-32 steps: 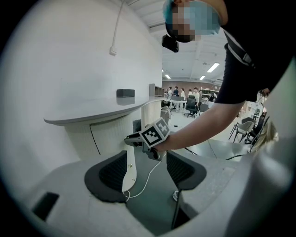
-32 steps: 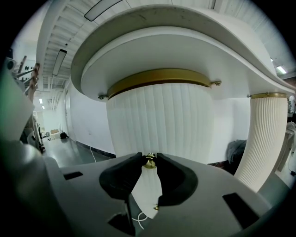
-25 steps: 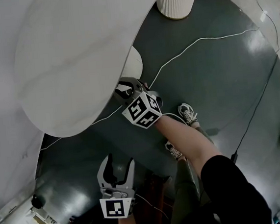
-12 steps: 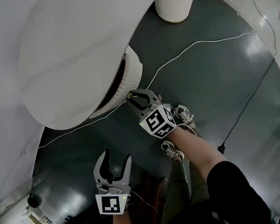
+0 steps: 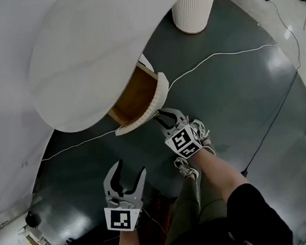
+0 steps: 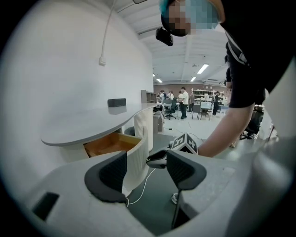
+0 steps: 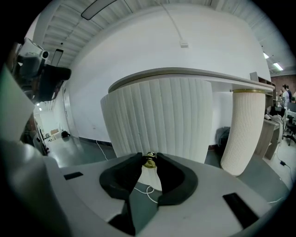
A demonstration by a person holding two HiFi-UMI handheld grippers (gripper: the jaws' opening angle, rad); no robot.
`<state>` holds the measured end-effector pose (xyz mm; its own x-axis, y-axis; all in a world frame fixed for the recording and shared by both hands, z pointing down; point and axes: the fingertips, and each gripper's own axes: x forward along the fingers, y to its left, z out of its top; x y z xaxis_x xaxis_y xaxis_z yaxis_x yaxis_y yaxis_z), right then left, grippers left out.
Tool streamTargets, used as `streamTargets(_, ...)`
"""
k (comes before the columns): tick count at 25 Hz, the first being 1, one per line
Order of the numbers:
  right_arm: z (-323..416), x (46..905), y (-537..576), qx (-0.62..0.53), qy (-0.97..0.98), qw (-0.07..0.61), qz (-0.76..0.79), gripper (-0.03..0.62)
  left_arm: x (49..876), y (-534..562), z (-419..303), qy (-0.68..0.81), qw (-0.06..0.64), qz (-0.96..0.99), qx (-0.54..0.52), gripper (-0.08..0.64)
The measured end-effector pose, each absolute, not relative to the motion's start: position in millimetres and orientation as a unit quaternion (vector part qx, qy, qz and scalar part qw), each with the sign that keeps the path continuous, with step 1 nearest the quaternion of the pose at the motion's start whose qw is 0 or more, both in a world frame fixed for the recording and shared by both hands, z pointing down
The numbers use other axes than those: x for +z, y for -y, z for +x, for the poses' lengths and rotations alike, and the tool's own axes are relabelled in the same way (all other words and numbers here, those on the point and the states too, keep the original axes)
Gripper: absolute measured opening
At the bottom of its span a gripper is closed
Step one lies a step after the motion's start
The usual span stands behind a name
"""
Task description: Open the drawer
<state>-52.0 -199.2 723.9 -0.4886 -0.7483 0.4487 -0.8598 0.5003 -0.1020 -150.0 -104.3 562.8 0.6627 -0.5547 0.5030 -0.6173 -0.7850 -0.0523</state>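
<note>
A curved drawer (image 5: 140, 101) with a white ribbed front (image 7: 157, 118) and a wooden inside (image 6: 108, 143) stands pulled out from under the white rounded tabletop (image 5: 81, 50). My right gripper (image 5: 160, 115) is shut on the drawer's small brass knob (image 7: 149, 160), its dark pads pinching it from both sides. My left gripper (image 5: 125, 179) hangs lower and nearer to me, open, nothing between its jaws, apart from the drawer. In the left gripper view the right gripper (image 6: 159, 157) shows at the drawer front.
A white cable (image 5: 216, 56) runs over the dark grey floor (image 5: 237, 100), and a black cable (image 5: 276, 118) at the right. A ribbed white table leg (image 5: 194, 7) stands at the top. The person's shoes (image 5: 192, 166) are below the right gripper.
The right gripper has drawn back towards me with the knob, and the drawer has slid out from under the tabletop, baring its wooden inside. The left gripper rose slightly.
</note>
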Motion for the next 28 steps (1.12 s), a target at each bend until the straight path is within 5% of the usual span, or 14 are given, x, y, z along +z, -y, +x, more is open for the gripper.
streamTargets(28,-24,730,126,0.196,0.826,0.213,0.483,0.104,539,84,-114,0.269,0.046,0.927,0.259,0.265)
